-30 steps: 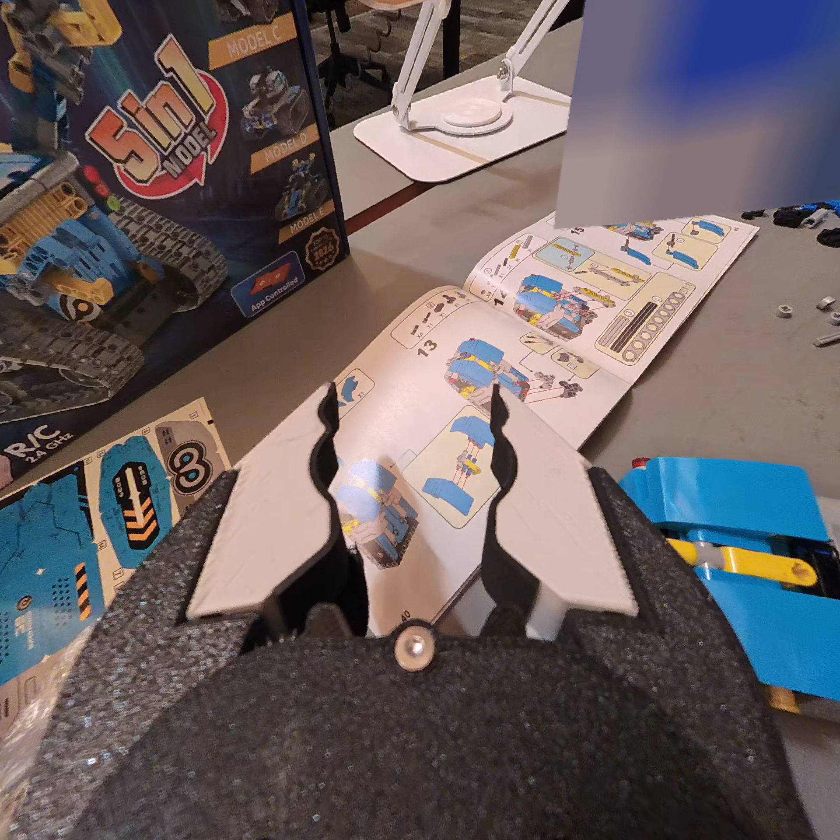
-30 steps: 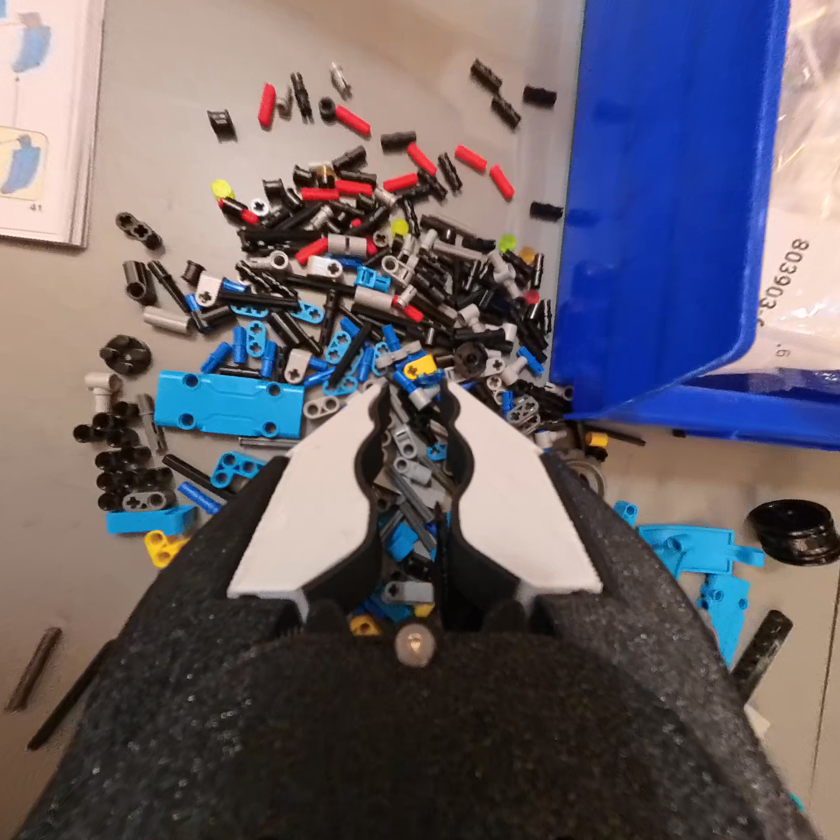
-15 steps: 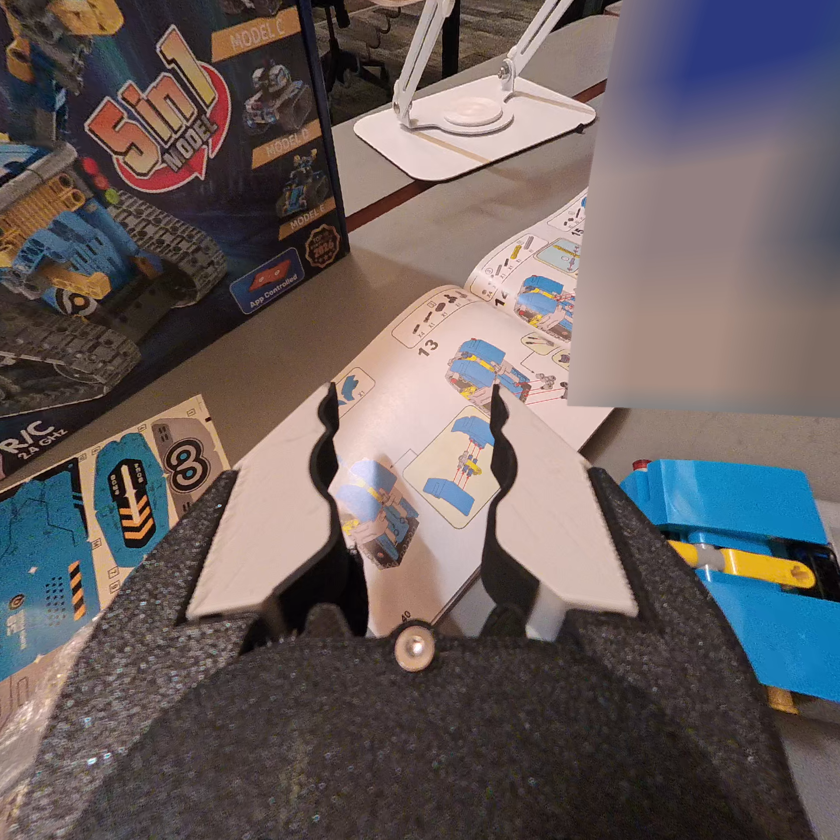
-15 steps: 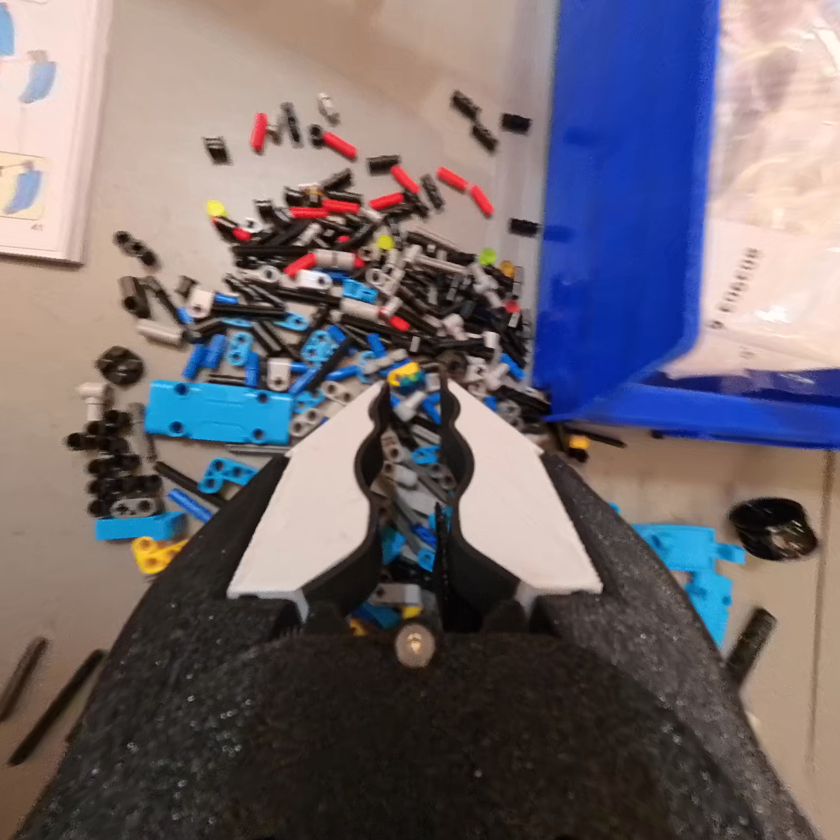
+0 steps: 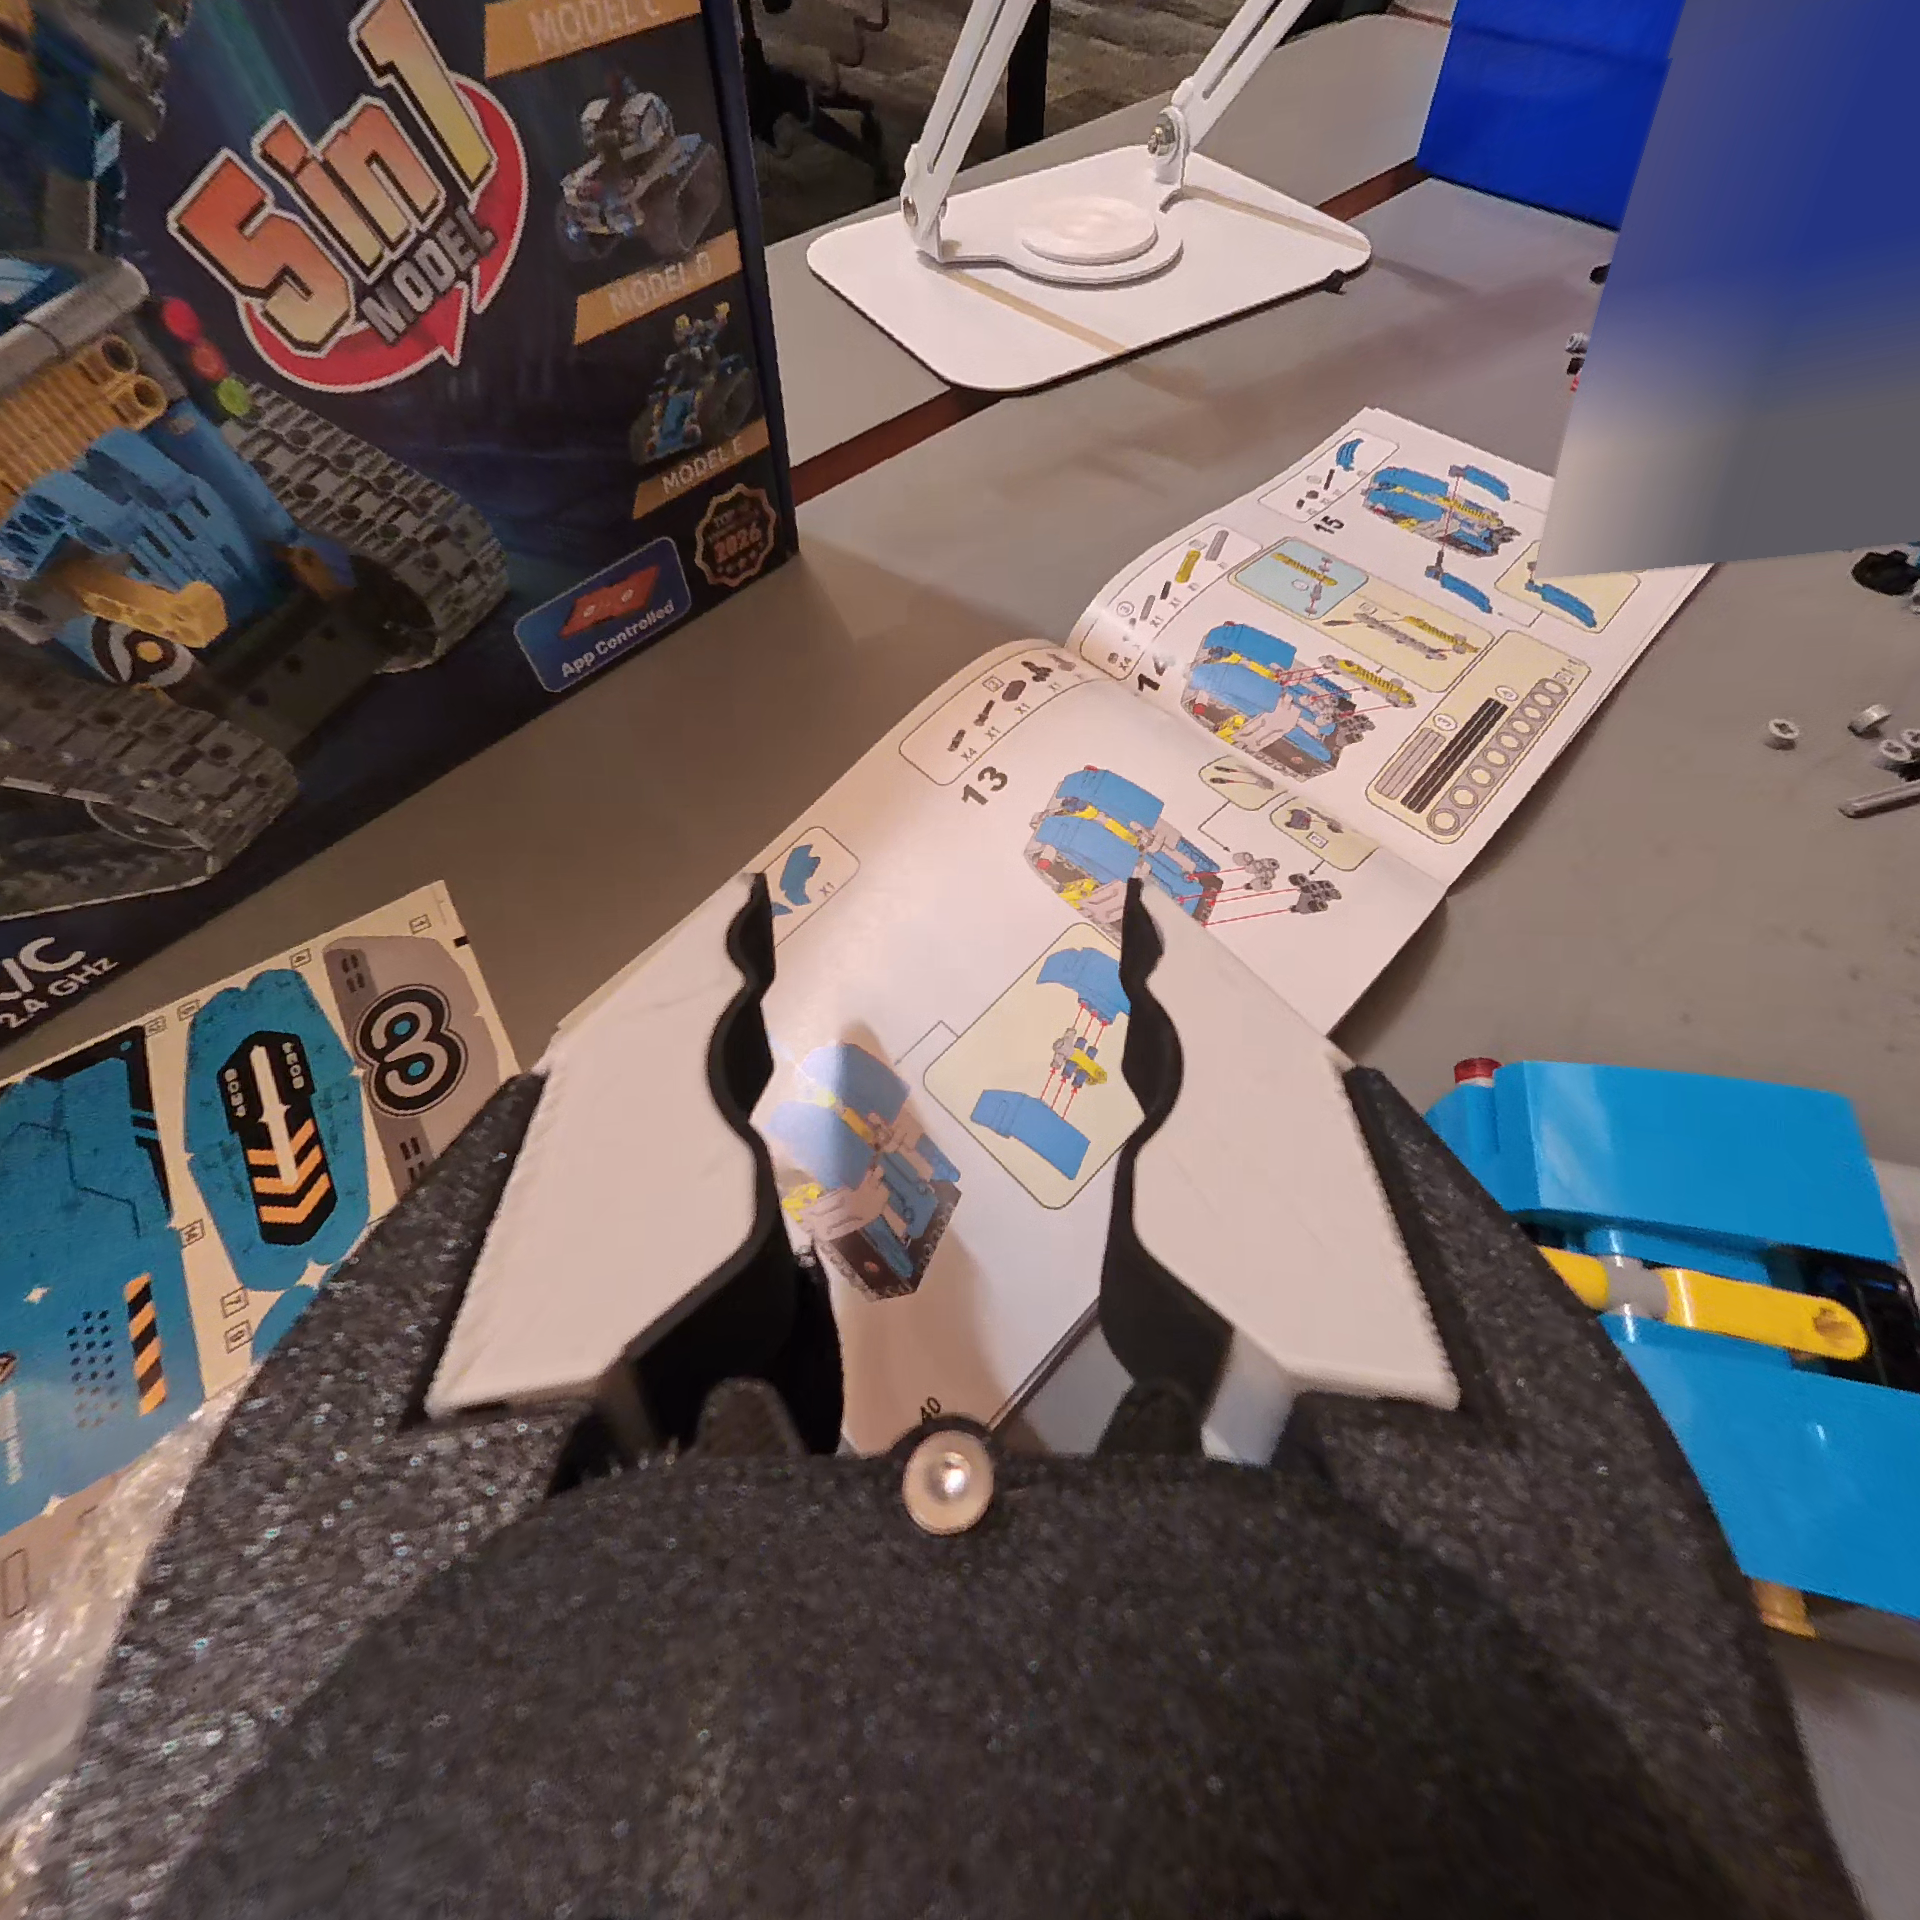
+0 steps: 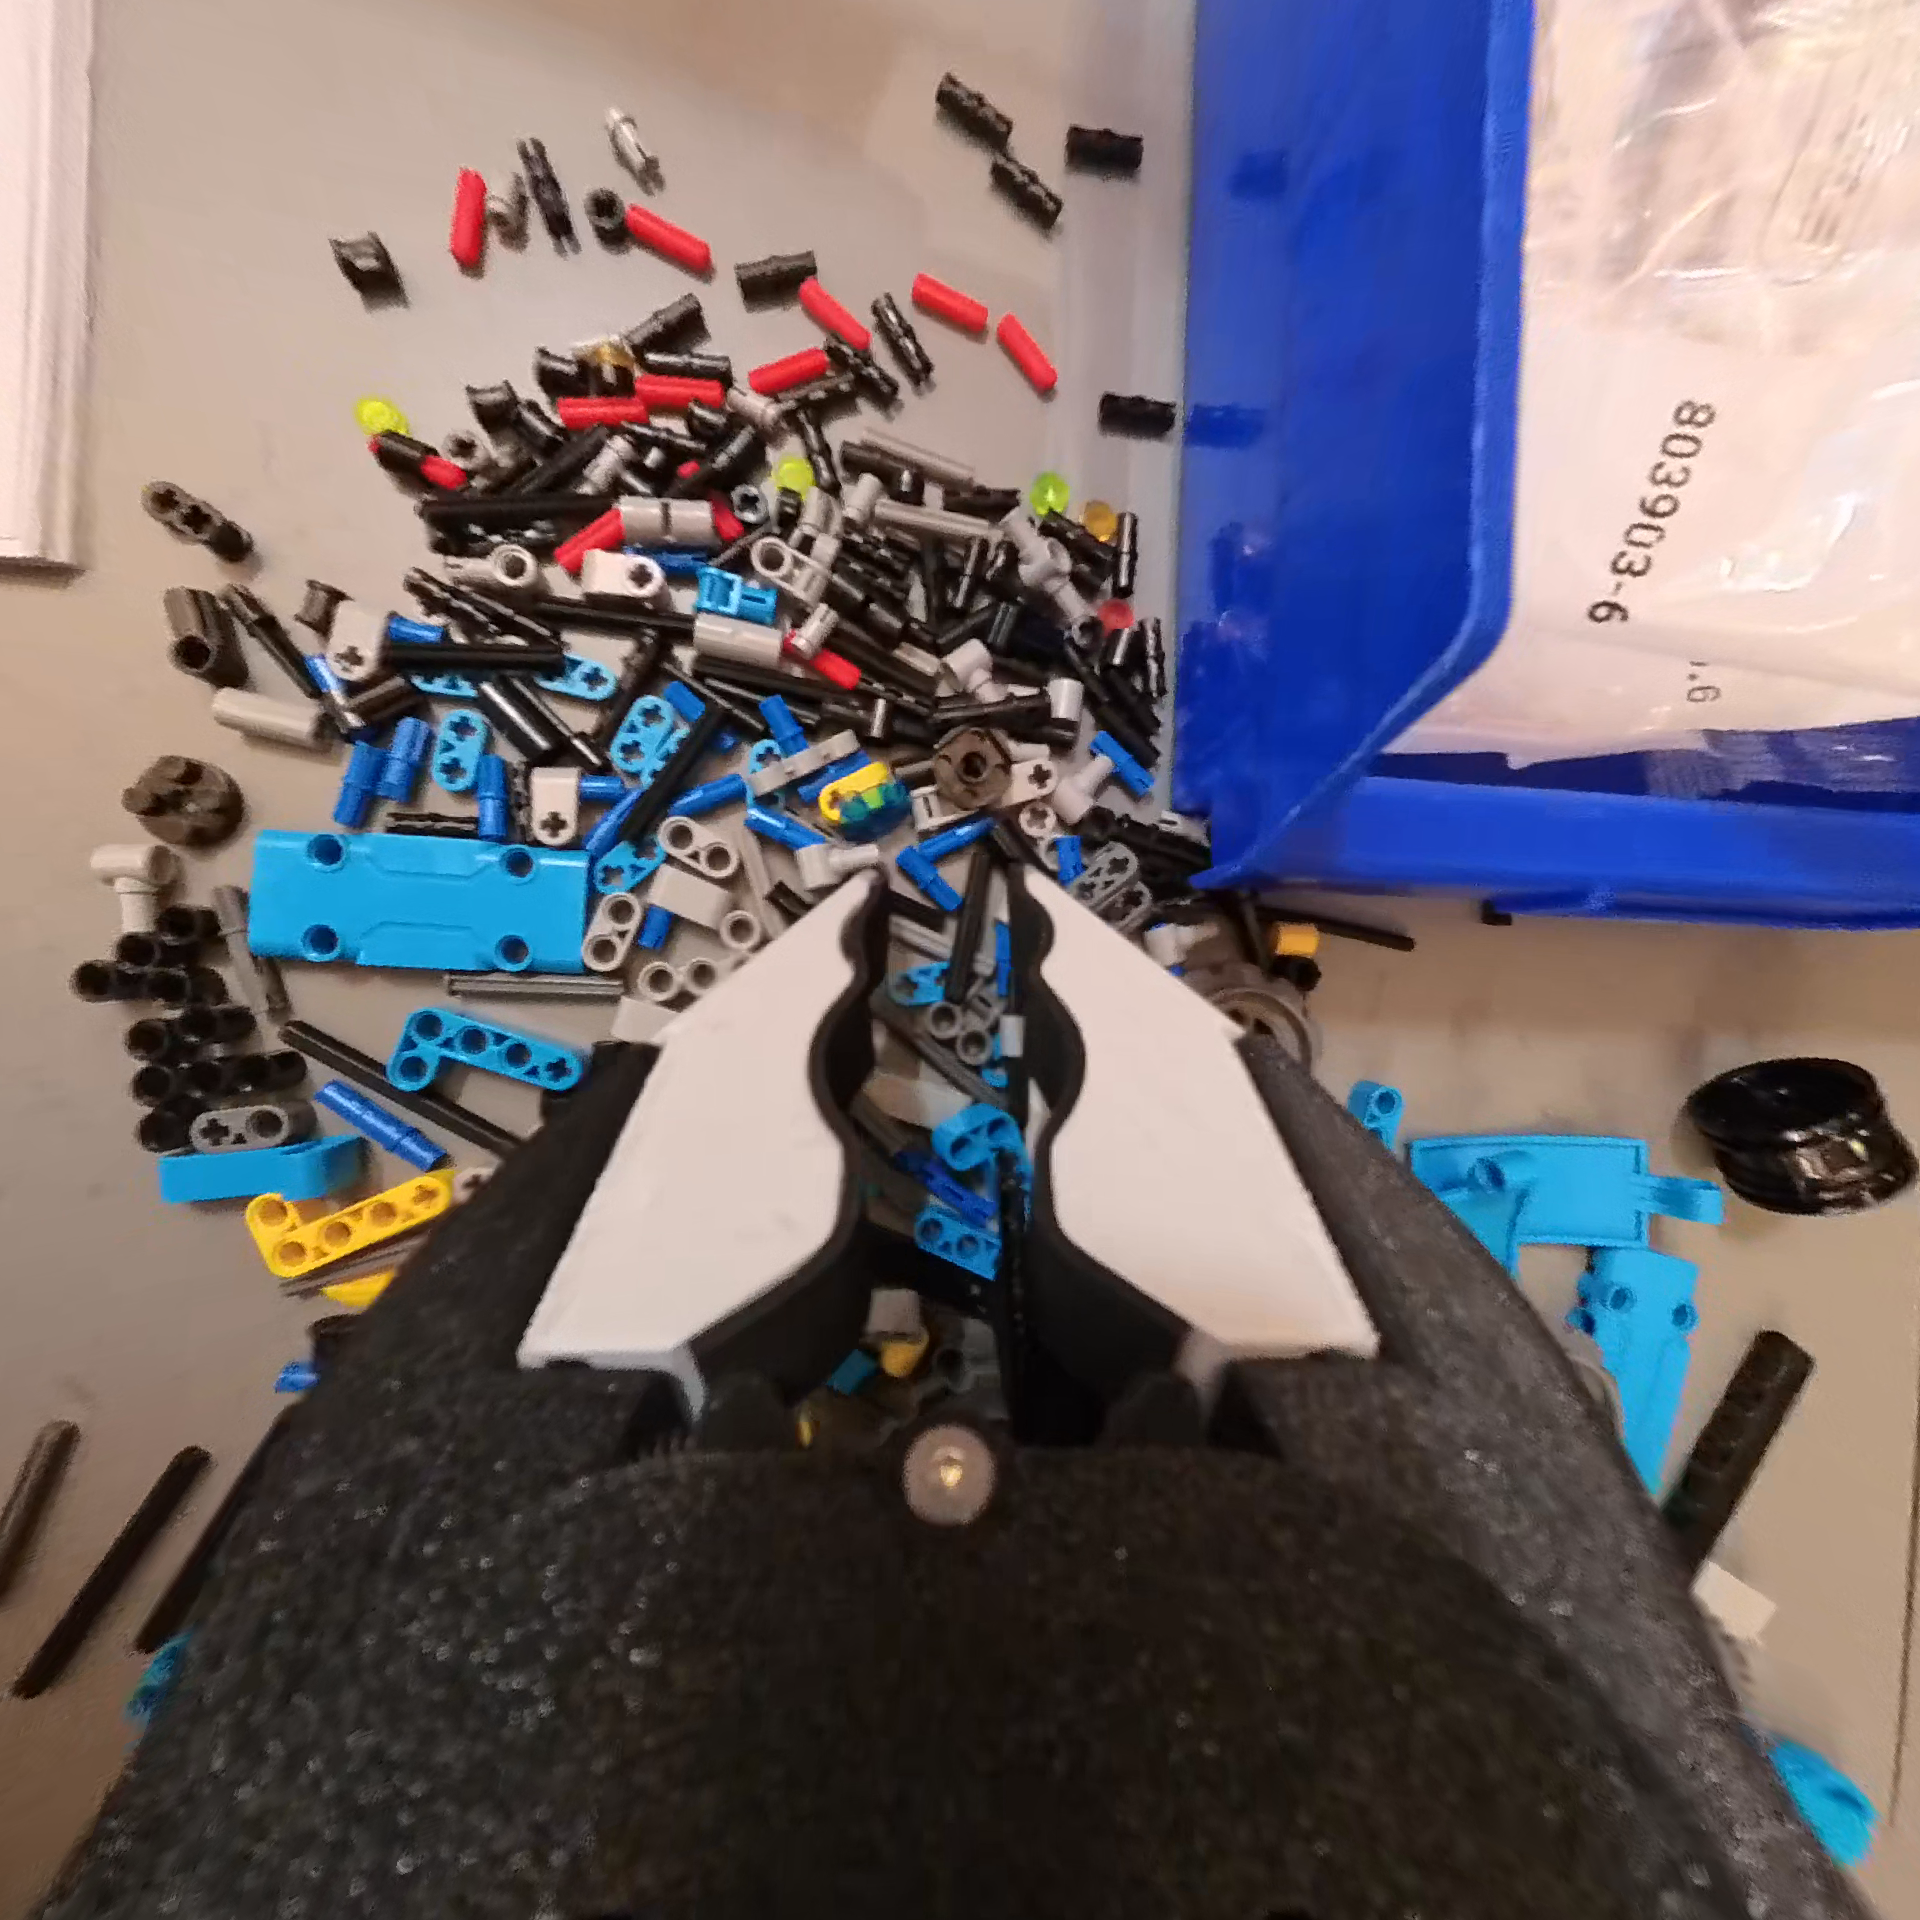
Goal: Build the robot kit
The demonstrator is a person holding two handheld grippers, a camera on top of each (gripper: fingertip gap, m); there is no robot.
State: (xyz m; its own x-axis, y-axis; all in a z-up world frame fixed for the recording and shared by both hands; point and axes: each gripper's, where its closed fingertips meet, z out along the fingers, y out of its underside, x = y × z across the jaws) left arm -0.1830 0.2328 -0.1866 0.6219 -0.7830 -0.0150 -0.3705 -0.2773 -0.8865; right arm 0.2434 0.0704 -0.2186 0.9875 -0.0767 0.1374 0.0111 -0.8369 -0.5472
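Note:
My left gripper (image 5: 943,885) is open and empty. It hovers over the open instruction booklet (image 5: 935,727) on the grey table. A partly built blue and yellow model (image 5: 1683,1195) lies just to its right. My right gripper (image 6: 943,881) is open with a narrow gap and hovers over a pile of small black, grey, blue and red building pieces (image 6: 727,644). Loose pieces, among them a thin black axle (image 6: 971,914), show on the table between its fingers. Neither pad presses on any of them.
The kit's box (image 5: 364,416) stands at the back left, with a sticker sheet (image 5: 208,1143) in front of it. A white stand base (image 5: 1081,270) sits behind. A blue bin (image 6: 1340,468) holding a plastic bag (image 6: 1714,364) borders the pile on the right. A black tyre (image 6: 1803,1132) and light blue panels (image 6: 1558,1184) lie nearby. The gap from one gripper's tips to the other's is roughly 45 cm.
My right gripper has drifted a little to the right over the pile, with its jaws unchanged. My left gripper has stayed still and open.

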